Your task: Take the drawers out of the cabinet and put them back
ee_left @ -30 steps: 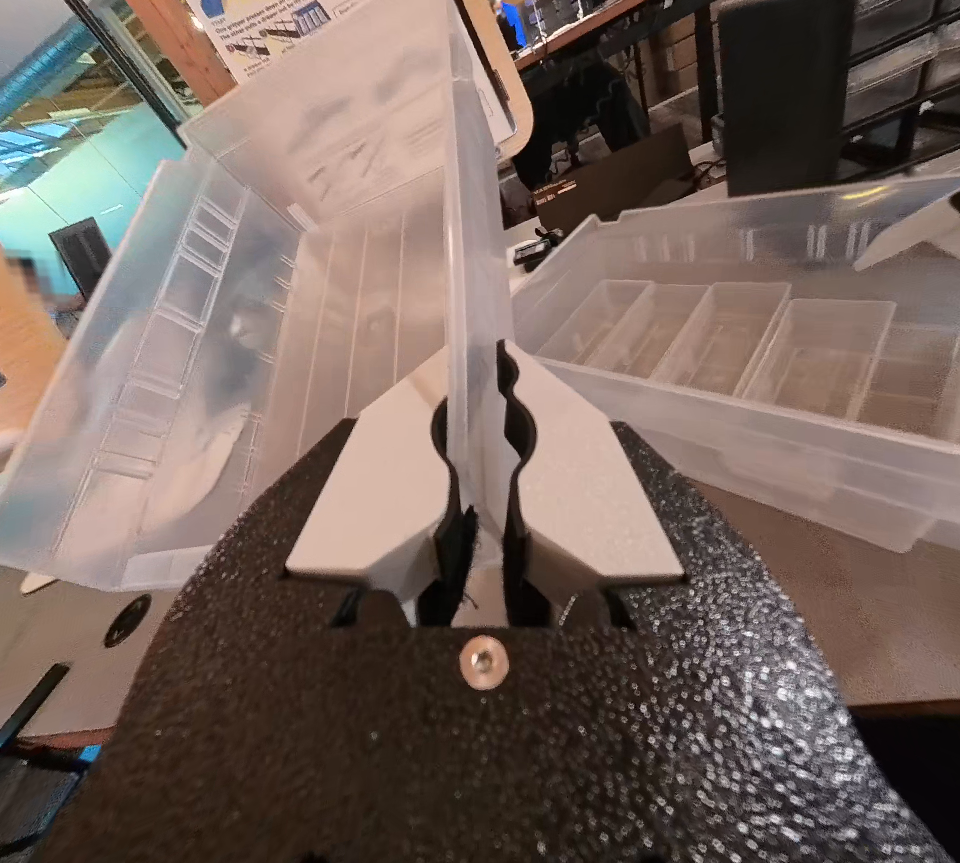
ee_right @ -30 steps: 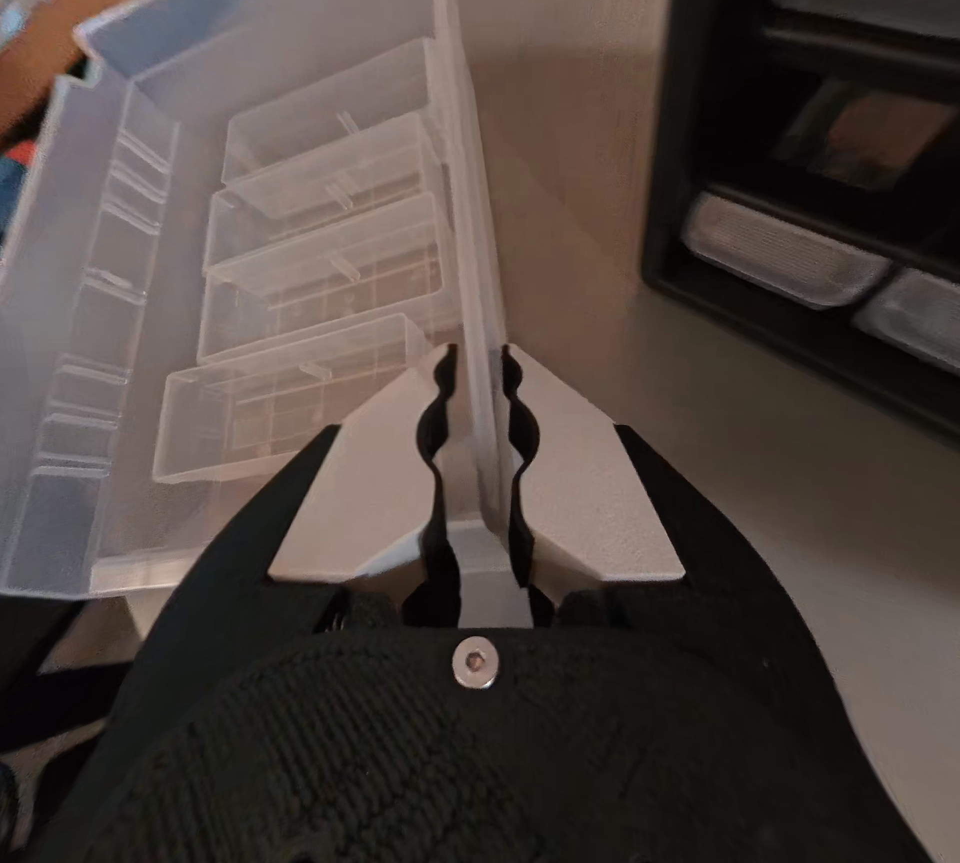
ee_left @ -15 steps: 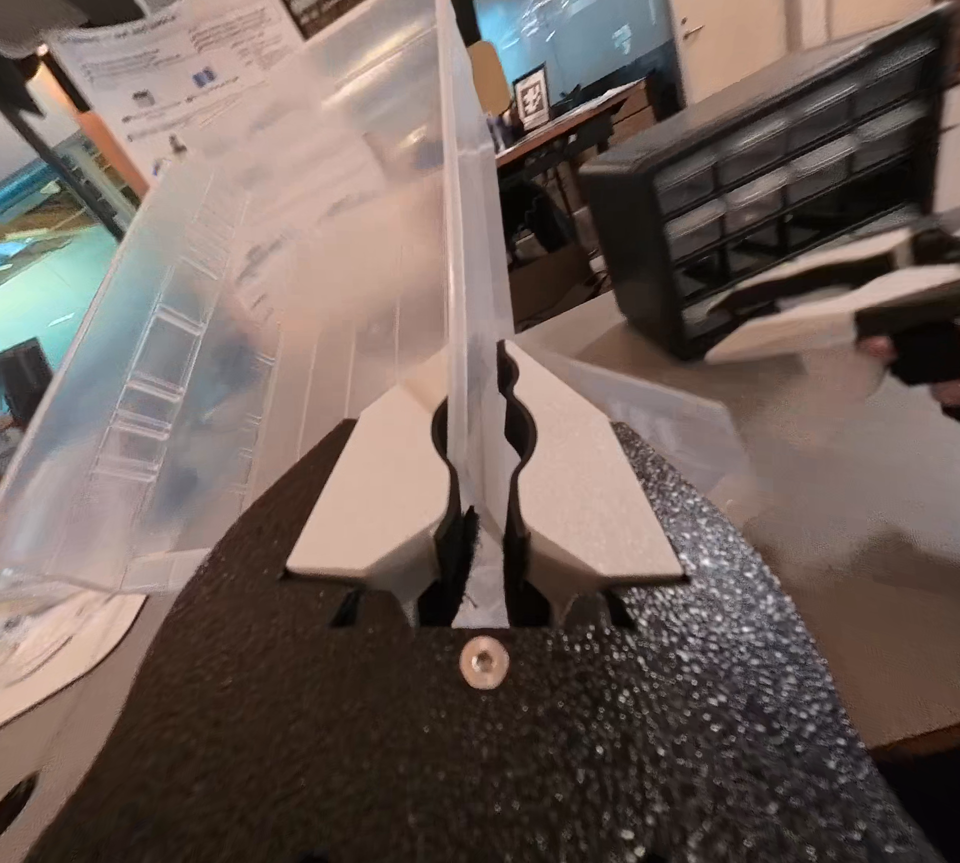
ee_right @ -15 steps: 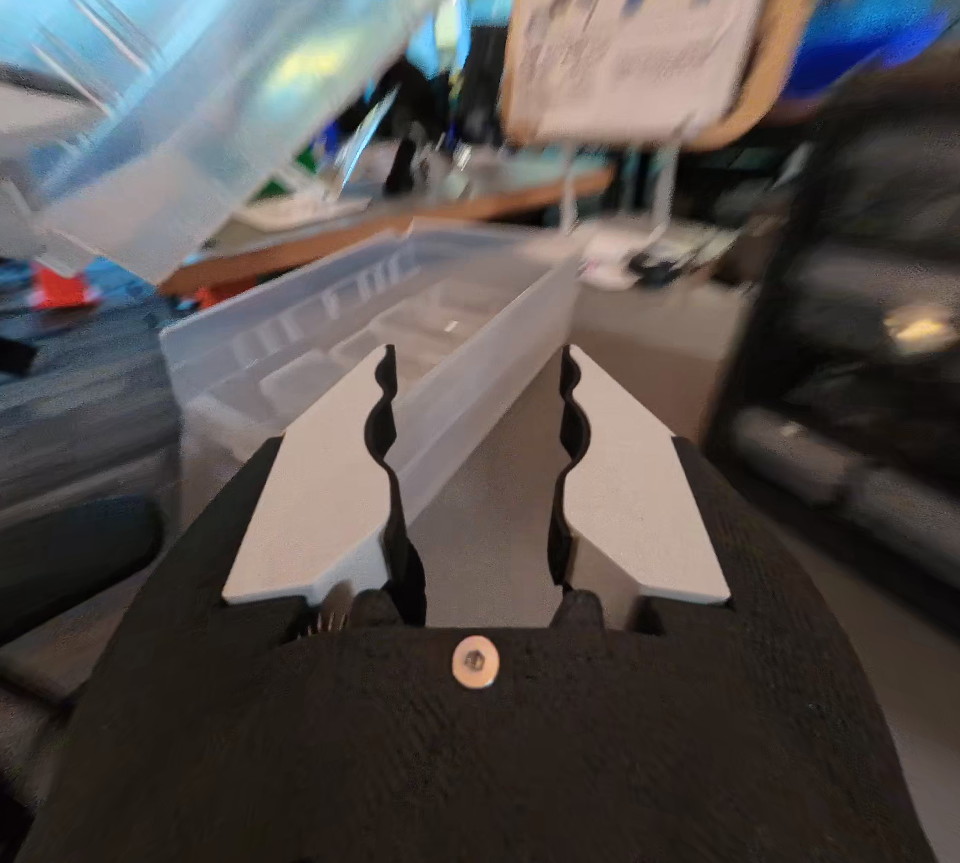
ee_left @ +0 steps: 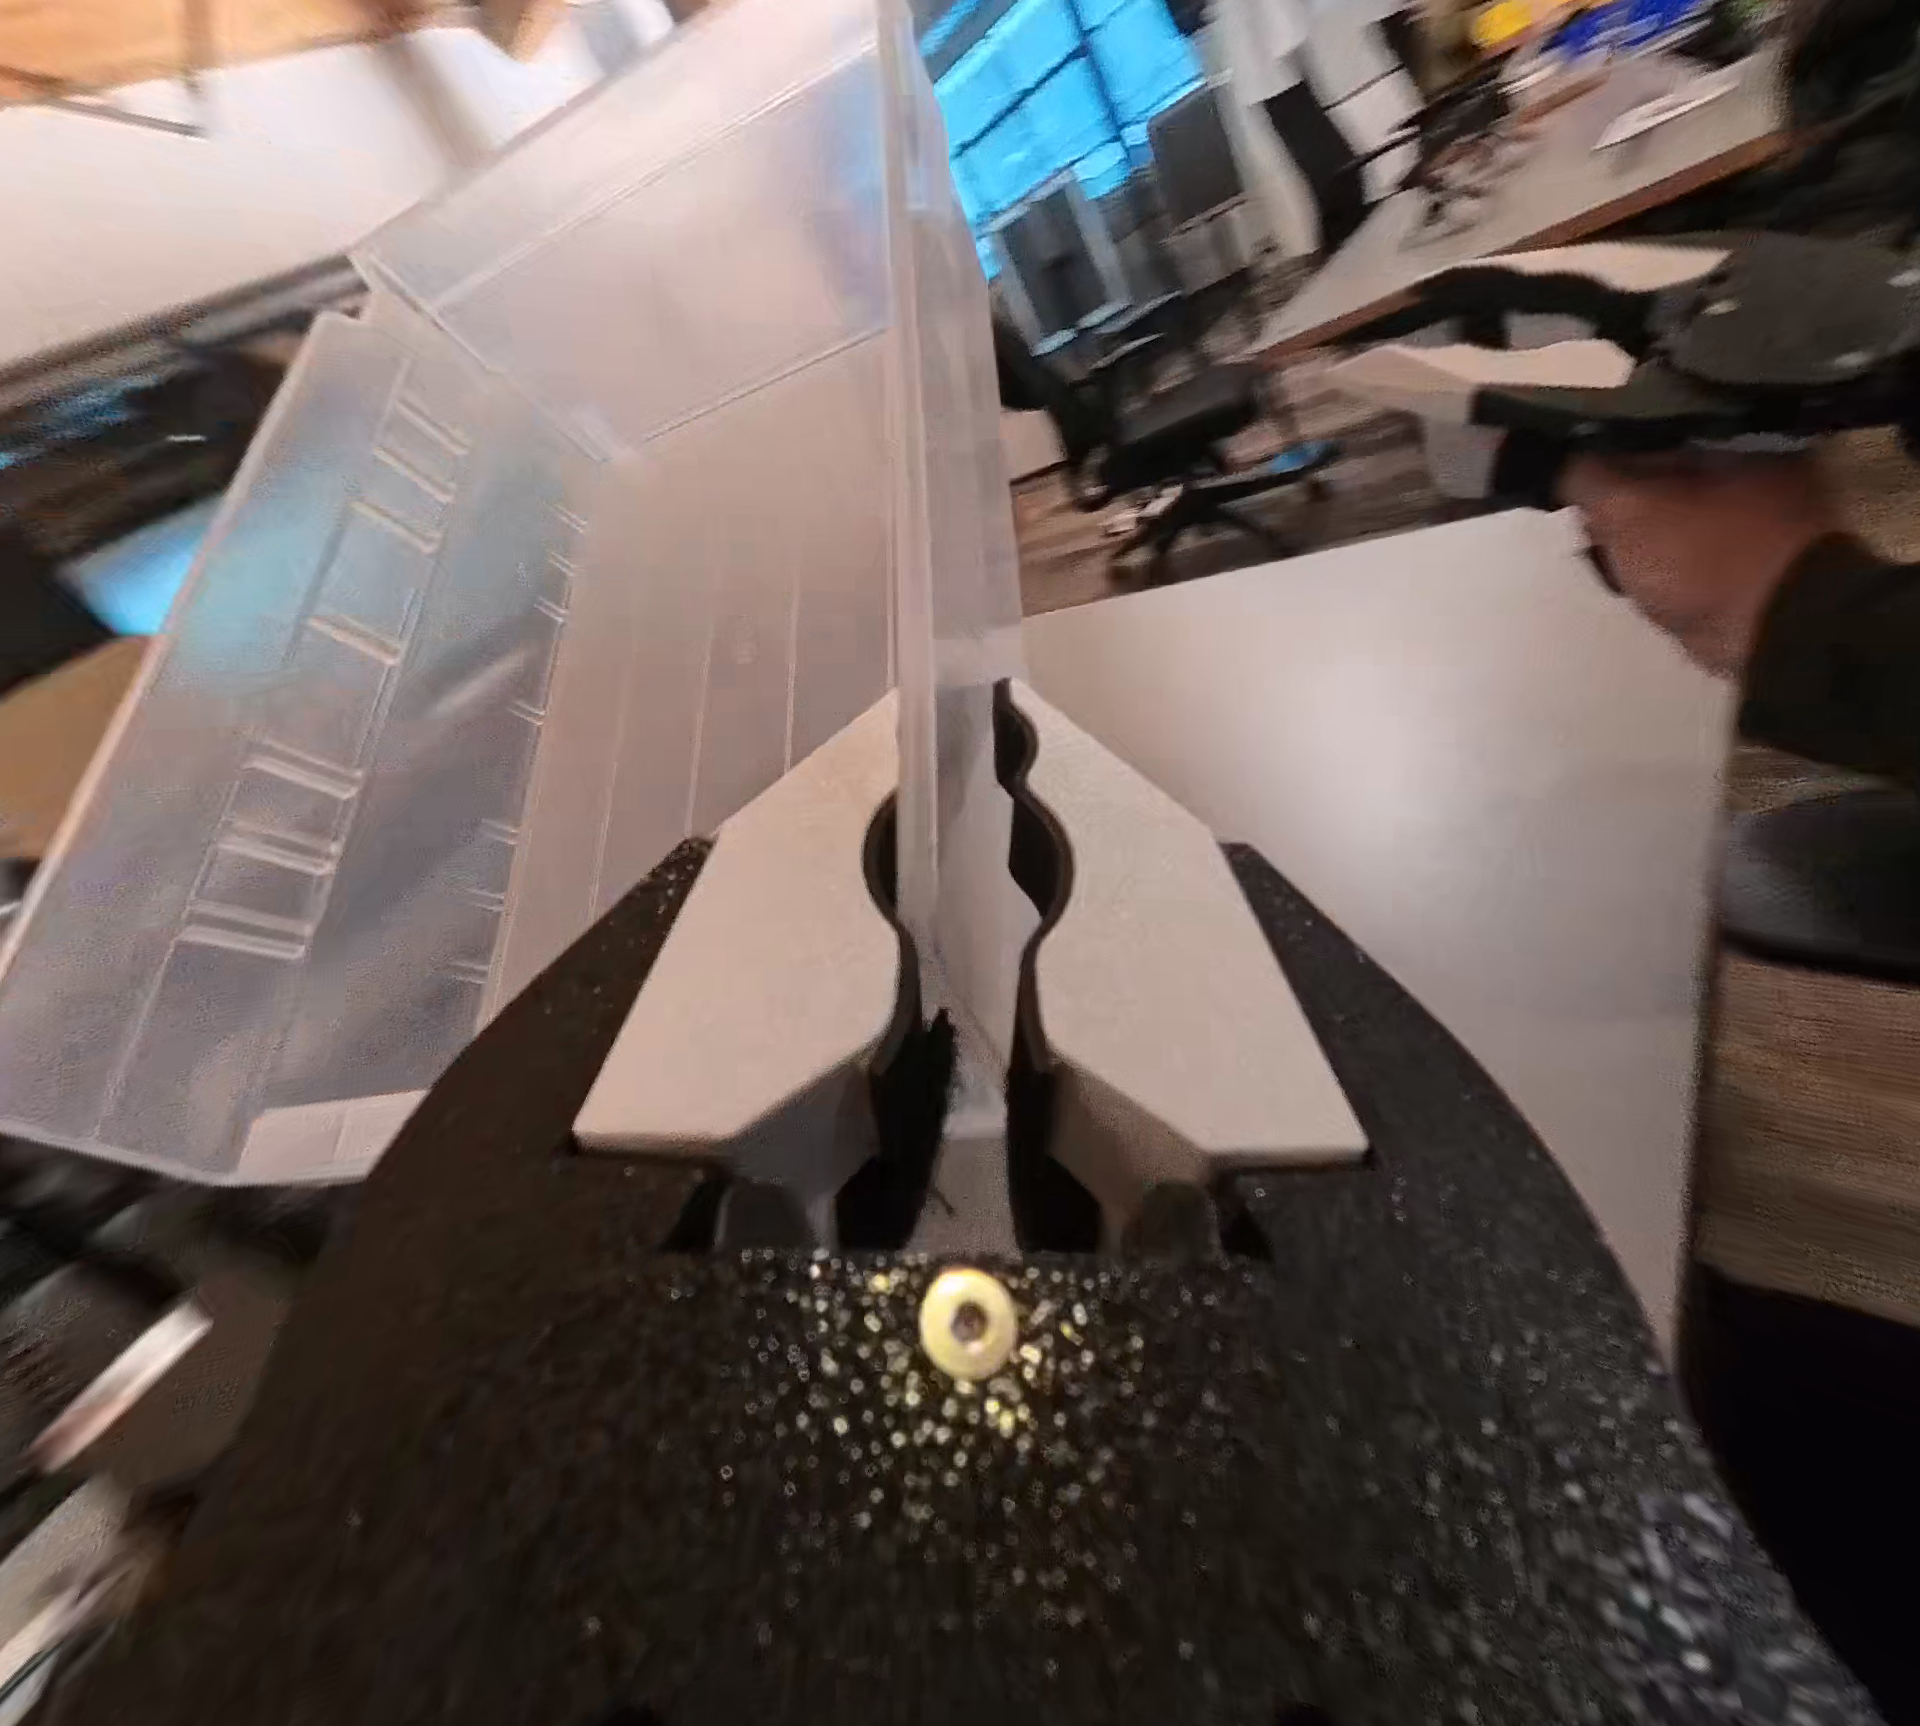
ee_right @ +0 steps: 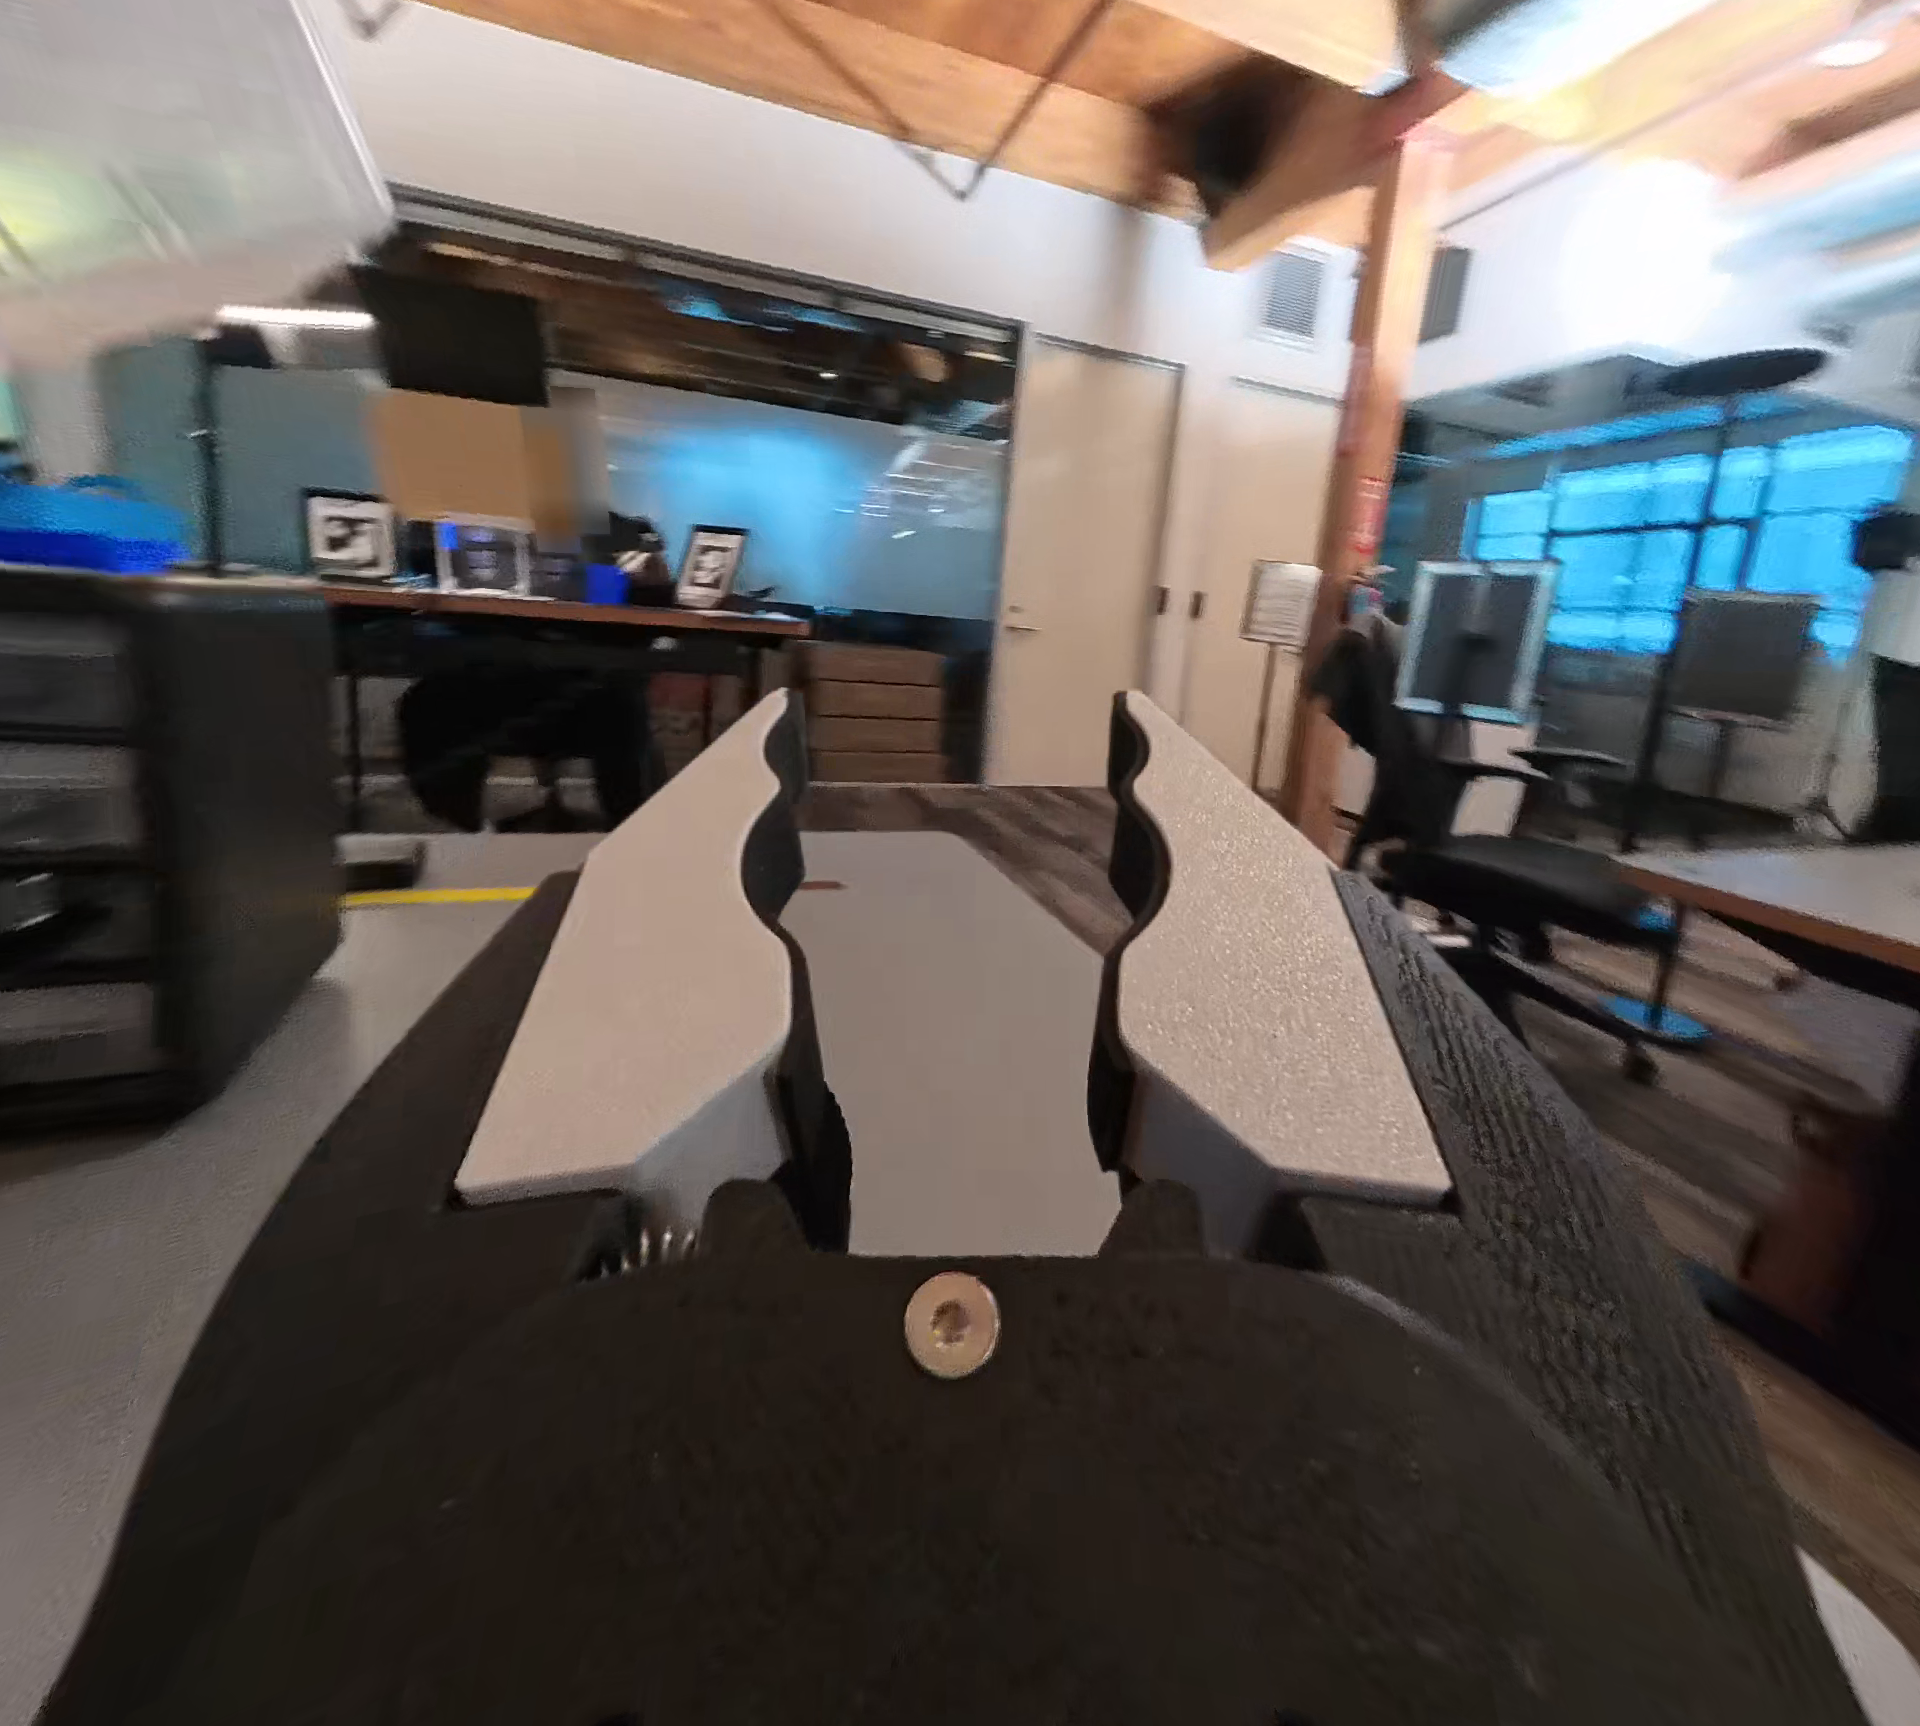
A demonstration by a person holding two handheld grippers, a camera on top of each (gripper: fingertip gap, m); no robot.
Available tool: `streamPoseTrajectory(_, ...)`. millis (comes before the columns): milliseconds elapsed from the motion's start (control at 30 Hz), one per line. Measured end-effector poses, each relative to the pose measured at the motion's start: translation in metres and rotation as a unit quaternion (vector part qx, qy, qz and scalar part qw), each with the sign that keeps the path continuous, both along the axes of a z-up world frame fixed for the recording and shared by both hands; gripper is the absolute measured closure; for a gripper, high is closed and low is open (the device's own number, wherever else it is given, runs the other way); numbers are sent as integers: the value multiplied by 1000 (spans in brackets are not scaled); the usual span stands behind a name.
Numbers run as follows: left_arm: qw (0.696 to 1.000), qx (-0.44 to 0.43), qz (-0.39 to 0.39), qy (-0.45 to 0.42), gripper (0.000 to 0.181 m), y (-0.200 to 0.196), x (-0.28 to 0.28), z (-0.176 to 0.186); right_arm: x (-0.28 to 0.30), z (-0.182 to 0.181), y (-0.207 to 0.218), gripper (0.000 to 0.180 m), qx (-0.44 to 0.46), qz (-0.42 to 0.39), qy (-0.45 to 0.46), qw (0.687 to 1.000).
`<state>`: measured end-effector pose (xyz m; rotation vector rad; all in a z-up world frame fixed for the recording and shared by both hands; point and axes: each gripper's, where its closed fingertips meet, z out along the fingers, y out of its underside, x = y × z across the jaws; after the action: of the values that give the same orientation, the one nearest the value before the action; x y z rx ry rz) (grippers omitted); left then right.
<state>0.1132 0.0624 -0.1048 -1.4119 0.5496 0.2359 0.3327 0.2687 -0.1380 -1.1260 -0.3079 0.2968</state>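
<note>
My left gripper [ee_left: 948,700] is shut on the side wall of a clear plastic drawer [ee_left: 540,658] and holds it tilted up in the air. The drawer looks empty and also shows blurred at the top left of the right wrist view [ee_right: 156,76]. My right gripper [ee_right: 954,731] is open and empty above the grey table [ee_right: 935,1001]; it also shows at the far right of the left wrist view [ee_left: 1621,367], held by a hand. The black cabinet [ee_right: 156,845] stands at the left edge of the right wrist view. The drawer with the small bins is out of view.
The table's far edge lies just beyond my right gripper, with wooden floor behind it. Office chairs [ee_right: 1507,866], monitors on stands [ee_right: 1475,648] and other desks [ee_right: 561,611] stand farther off. A person's sleeve [ee_left: 1839,668] is at the right of the left wrist view.
My right gripper let go of the drawer with the small bins, opened and swung up and right. My left gripper kept its hold and swung the empty drawer up and to the right.
</note>
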Motion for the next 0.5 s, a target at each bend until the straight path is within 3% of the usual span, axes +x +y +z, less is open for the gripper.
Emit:
streamPoseTrajectory(200,983,-105,-152,-5,173,85,108,-56,87,-20,39,123,-27,-77,79,994)
streamPoseTrajectory(333,972,-171,-160,7,172,131,147,-101,113,-26,44,125,-40,-79,136,987)
streamPoseTrajectory(500,962,-241,-131,9,173,170,151,-150,98,-36,57,125,-85,-33,150,984)
